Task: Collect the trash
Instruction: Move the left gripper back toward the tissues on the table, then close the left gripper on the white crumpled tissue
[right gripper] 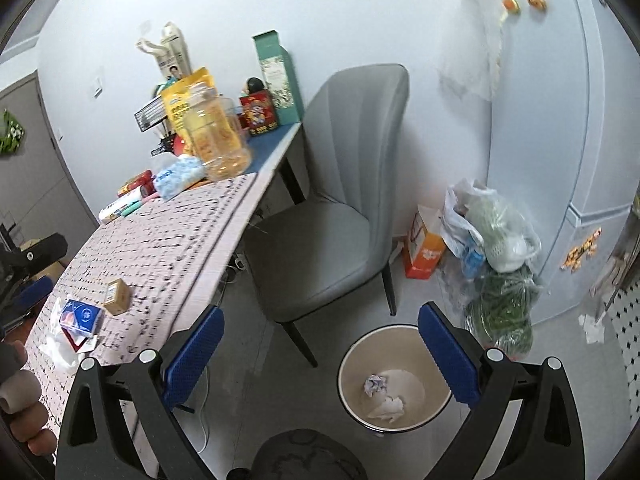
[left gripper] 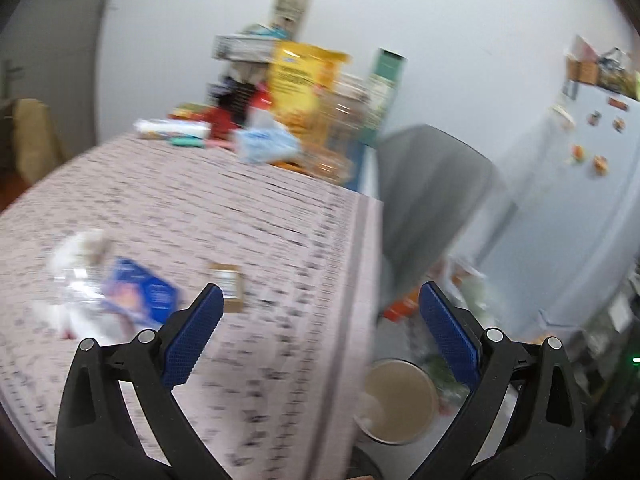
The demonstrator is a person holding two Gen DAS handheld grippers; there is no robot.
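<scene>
Trash on table (right gripper: 192,240) near its front corner: blue tissue pack (right gripper: 79,317), crumpled white wrapper (right gripper: 60,350) under it, small brown box (right gripper: 117,297) just beside. Same three in left view, blurred: pack (left gripper: 140,294), wrapper (left gripper: 80,276), box (left gripper: 227,292). Round bin (right gripper: 394,376) on floor off table's edge, holding crumpled paper ball (right gripper: 375,384) and white tissue (right gripper: 390,406). Right claw (right gripper: 320,354) above bin, blue pads wide apart, nothing between. Left claw (left gripper: 320,338) over table edge, pads also spread, empty. Table covered in pale patterned cloth; far end crowded with clear jar (right gripper: 216,136), yellow bag (right gripper: 182,96), green carton (right gripper: 276,76), red tin (right gripper: 259,114). Grey chair (right gripper: 332,208) tucked at table side. Bagged greens (right gripper: 500,280) and orange box (right gripper: 425,248) on grey floor against white fridge (right gripper: 560,140) with magnets. White wall behind. Fingers (right gripper: 18,396) of a hand at left edge of right view.
</scene>
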